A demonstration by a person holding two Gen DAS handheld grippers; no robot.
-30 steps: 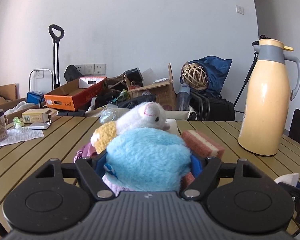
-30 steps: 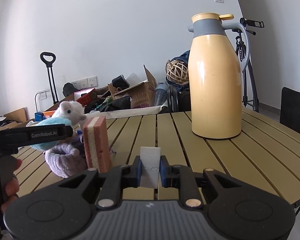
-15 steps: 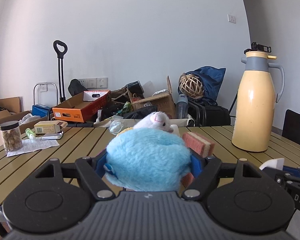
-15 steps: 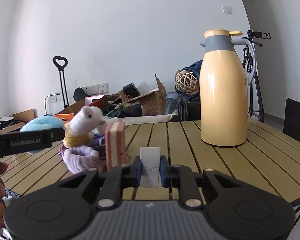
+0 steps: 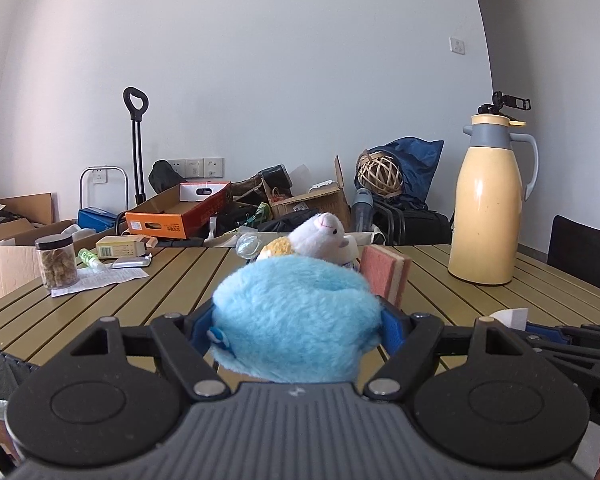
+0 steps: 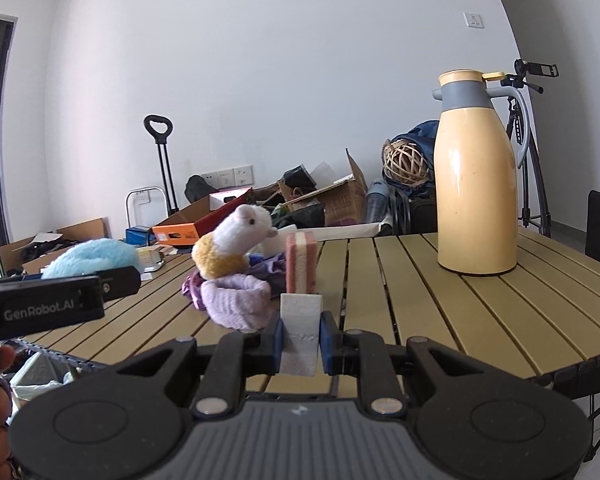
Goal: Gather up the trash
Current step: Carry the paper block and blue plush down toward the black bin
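Note:
My left gripper (image 5: 296,322) is shut on a fluffy light-blue plush item (image 5: 296,320) that bulges wide between its blue pads, held over the near edge of the slatted table (image 5: 180,280). The same blue plush item (image 6: 96,258) shows at the left of the right wrist view. My right gripper (image 6: 300,338) is shut on a folded white piece of paper (image 6: 300,330) standing upright between the pads. On the table stand a white plush llama (image 6: 236,246) on a lilac fuzzy cloth (image 6: 238,306) and a pink sponge (image 6: 299,268) on edge.
A tall yellow thermos jug (image 6: 476,176) stands at the table's right. A jar (image 5: 56,262), a small box (image 5: 120,246) and papers lie at the left. Below the table's left front edge a bag-lined bin (image 6: 40,376) shows. Boxes and bags crowd the wall behind.
Both grippers have drawn back from the table toward its near edge, keeping hold of the blue plush and the white paper. The table items look farther away.

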